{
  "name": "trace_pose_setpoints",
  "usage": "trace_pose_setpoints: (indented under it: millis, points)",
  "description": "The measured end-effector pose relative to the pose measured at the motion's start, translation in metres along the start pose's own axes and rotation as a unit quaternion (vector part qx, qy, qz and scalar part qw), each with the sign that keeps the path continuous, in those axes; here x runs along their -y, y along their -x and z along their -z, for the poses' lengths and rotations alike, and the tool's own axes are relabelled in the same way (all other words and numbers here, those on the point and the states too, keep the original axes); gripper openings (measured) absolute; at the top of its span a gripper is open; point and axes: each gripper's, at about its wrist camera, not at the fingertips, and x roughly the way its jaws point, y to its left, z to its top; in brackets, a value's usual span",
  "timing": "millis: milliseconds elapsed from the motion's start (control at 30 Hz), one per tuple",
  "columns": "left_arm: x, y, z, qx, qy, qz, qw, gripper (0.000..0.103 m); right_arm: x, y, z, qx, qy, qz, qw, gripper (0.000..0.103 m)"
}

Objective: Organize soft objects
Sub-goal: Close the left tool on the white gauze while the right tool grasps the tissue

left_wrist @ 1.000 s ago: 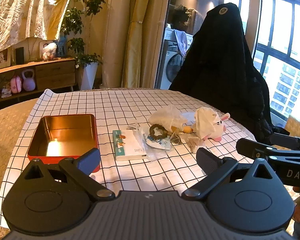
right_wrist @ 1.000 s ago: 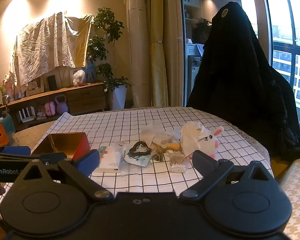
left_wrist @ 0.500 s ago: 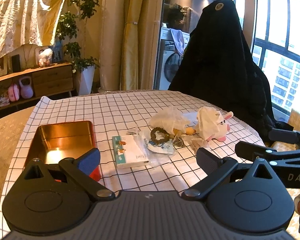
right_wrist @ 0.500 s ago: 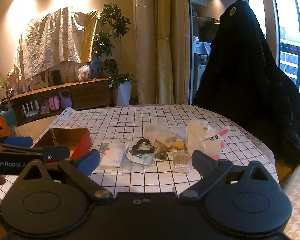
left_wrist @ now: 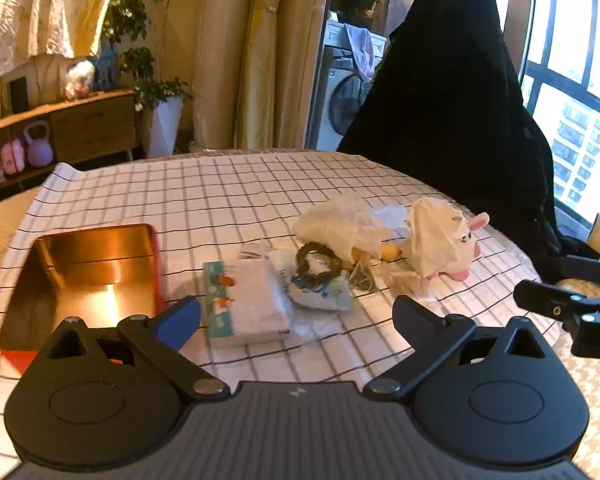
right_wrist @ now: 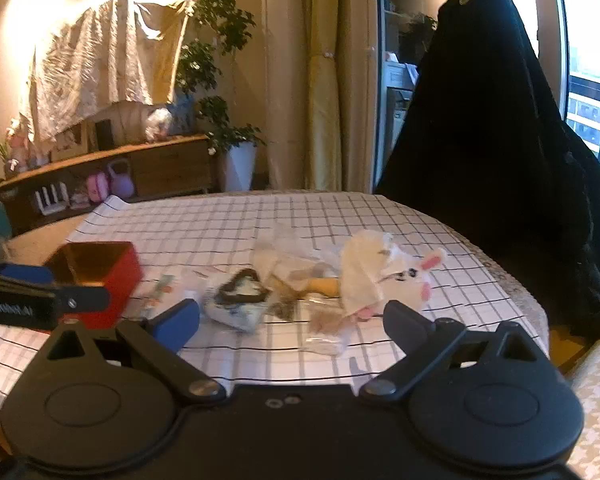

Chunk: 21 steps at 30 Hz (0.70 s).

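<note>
One red tin (left_wrist: 88, 276) with a gold inside, open and empty, lies ahead of my left tongs (left_wrist: 296, 314) toward their left finger. One white tissue pack (left_wrist: 246, 300) with a teal edge lies flat straight ahead between the left tongs' fingers. One dark braided ring (left_wrist: 318, 260) rests on one white pouch (left_wrist: 320, 288) just beyond the pack. One crumpled white plastic bag (left_wrist: 340, 226) sits behind the ring, a yellow-orange bit (left_wrist: 388, 252) poking from under it. One white plush rabbit (right_wrist: 388, 276) with pink ears lies on its side ahead of my right tongs (right_wrist: 290, 318), half draped in white cloth; a small clear sachet (right_wrist: 326, 328) lies between it and those tongs. All sit clustered mid-desk on the black-grid cloth (left_wrist: 228, 196). Left tongs: spread wide, nothing between the fingers, touching nothing, hovering at the near desk edge. Right tongs: likewise wide apart, empty, hovering at the near edge. Each pair shows at the side of the other's view. Nothing soft is in the tin.
</note>
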Motion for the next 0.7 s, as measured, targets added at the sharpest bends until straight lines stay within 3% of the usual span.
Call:
trace_pose_setpoints:
  millis: [167,333,700]
  points:
    - [0.008,-0.023,-0.019,0.008,-0.007,0.011,0.9999,0.103,0.017,-0.017,-0.008,-0.01,0.009,0.006,1.0,0.092]
    - [0.028,-0.054,-0.037,0.018,-0.049,0.013,0.9986,0.103,0.031,-0.036,-0.017,-0.017,0.03,0.02,0.999,0.088]
    - [0.054,-0.157,-0.085,-0.026,-0.052,0.016,0.9982,0.103,0.058,-0.093,-0.033,-0.045,0.036,0.037,0.998,0.083]
